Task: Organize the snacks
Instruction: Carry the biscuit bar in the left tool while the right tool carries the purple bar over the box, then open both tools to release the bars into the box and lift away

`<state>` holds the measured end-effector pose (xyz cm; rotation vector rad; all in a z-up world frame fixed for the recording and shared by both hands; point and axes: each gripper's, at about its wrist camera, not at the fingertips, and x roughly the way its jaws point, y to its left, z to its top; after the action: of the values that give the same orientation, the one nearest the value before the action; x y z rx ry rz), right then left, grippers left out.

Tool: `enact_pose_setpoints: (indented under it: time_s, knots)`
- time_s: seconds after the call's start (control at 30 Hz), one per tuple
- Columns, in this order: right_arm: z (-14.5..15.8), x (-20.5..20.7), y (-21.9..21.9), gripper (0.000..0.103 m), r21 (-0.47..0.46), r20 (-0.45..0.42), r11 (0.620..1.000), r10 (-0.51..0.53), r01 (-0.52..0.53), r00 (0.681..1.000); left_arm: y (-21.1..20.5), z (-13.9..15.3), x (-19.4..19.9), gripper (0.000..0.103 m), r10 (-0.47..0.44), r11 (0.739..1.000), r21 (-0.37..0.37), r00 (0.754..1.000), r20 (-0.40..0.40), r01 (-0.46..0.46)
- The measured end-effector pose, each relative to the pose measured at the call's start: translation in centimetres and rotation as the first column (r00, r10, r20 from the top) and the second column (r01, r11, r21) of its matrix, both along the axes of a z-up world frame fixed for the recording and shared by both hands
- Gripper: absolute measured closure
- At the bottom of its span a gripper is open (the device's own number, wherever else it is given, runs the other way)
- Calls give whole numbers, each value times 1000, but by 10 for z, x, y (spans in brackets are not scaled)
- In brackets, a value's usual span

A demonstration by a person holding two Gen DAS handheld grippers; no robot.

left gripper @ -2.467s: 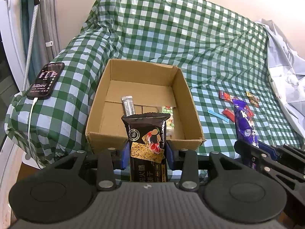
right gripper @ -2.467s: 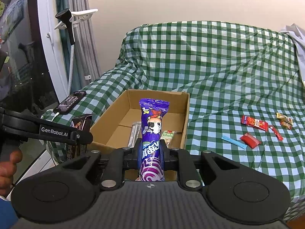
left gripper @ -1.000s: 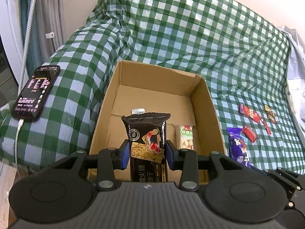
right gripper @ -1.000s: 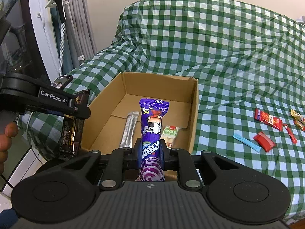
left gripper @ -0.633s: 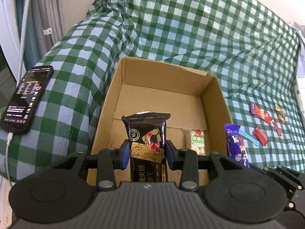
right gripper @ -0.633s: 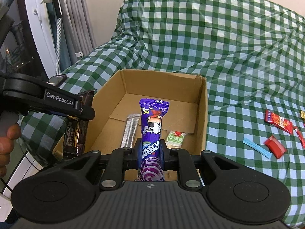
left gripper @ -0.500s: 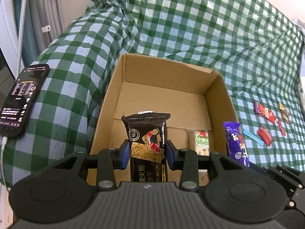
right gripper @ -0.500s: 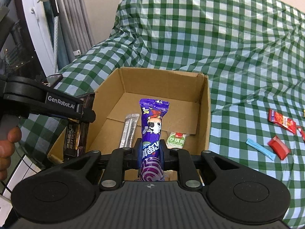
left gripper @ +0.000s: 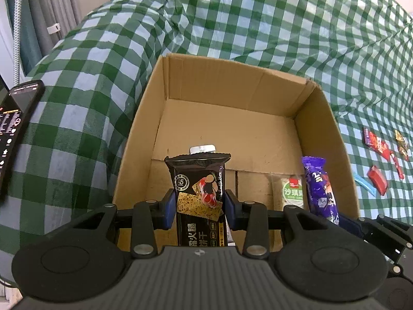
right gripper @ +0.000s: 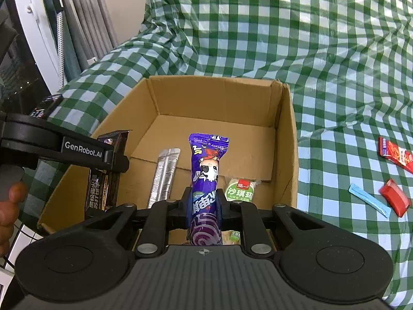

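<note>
Checkered cover (left gripper: 77, 108) carried cardboard box (left gripper: 320, 118) holding silver stick (right gripper: 165, 173) and green snack (right gripper: 241, 188); left gripper (left gripper: 198, 205) clamped black bar (left gripper: 198, 180), right gripper (right gripper: 204, 204) clamped purple pack (right gripper: 206, 165), over near edge.

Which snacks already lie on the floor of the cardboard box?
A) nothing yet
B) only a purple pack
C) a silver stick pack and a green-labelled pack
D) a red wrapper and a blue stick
C: the silver stick pack and the green-labelled pack lie on the floor of the cardboard box.

Purple pkt (right gripper: 206, 175); green-check cloth (right gripper: 284, 38) (brown box (right gripper: 290, 139))
</note>
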<state>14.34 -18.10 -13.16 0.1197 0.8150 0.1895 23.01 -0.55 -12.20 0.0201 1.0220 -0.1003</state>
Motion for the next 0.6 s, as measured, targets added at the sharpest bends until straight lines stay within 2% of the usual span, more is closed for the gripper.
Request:
enact_pose_setpoints:
  time_s: [0.33, 0.37, 0.43, 0.47, 0.5, 0.57, 0.6]
  knots:
    - [-14, 15, 1, 85, 1, -24, 1000, -9, 9, 1000, -1, -12, 14, 60, 14, 999, 45, 999, -35, -12]
    - [-15, 17, 2, 84, 0, -24, 1000, -10, 10, 1000, -1, -12, 15, 56, 15, 999, 51, 999, -37, -13]
    - [-15, 20, 1, 83, 3, -25, 1000, -18, 18, 1000, 0, -12, 18, 32, 8, 998, 59, 999, -38, -5]
    - [-15, 21, 0, 73, 7, -27, 1000, -24, 24, 999, 1, -9, 17, 10, 2, 998, 60, 999, -32, 0]
    - [-14, 22, 0, 66, 11, -32, 1000, -29, 30, 999, 2, -5, 15, 0, -1, 998, 59, 1000, -17, 2]
    - [-10, 20, -2, 39, 22, -34, 999, -42, 43, 999, 4, 4, 6, 0, -4, 998, 60, 1000, 17, 3]
    - [-7, 17, -2, 35, 28, -32, 998, -48, 48, 998, 4, 8, 0, 0, -15, 998, 67, 1000, 20, 13]
